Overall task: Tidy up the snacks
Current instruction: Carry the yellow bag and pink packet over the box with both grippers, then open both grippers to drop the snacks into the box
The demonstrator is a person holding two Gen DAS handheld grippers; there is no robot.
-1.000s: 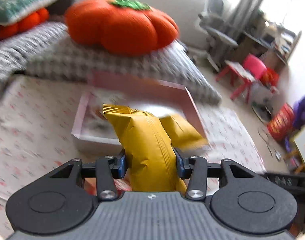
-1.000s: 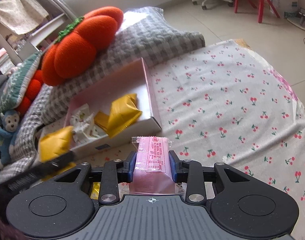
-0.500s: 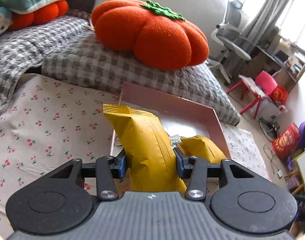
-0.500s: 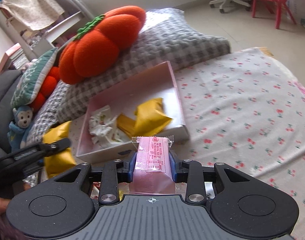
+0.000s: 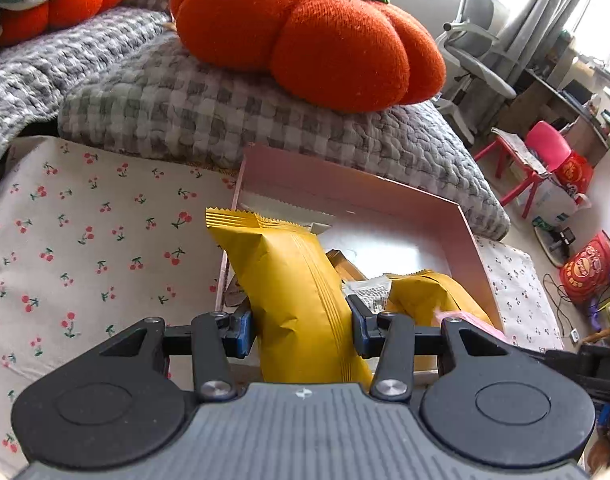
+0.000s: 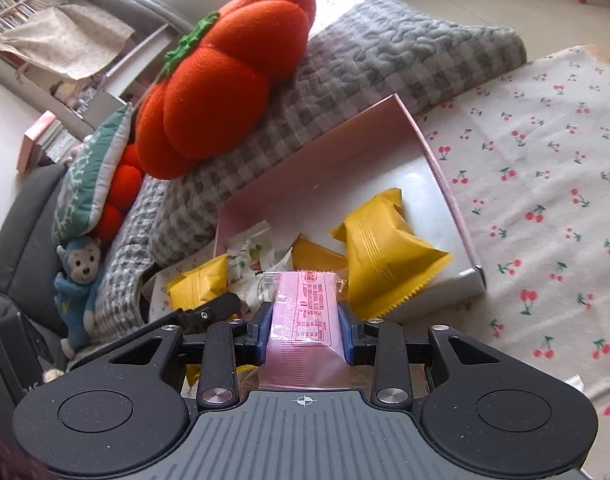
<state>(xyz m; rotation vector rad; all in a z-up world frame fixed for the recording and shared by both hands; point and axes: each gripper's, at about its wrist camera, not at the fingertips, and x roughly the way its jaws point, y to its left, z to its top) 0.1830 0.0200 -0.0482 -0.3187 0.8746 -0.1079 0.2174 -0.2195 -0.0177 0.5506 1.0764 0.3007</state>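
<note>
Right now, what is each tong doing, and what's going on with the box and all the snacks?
Left tongs: shut on the yellow packet, held above the box's near-left corner.
Right tongs: shut on the pink packet, held at the box's near edge.
Pink box: open, no lid on it, lying on the cherry cloth.
Big yellow packet: lying inside the box.
White wrapped snacks: lying inside the box.

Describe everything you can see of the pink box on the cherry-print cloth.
The pink box is a shallow, open, rectangular tray that looks like cardboard, pink outside with a glossy white floor. It lies flat on the cherry-print cloth, its far wall against the grey checked cushion. Inside lie a yellow snack packet, a smaller yellow one, and white printed wrappers. No gripper touches it.
</note>
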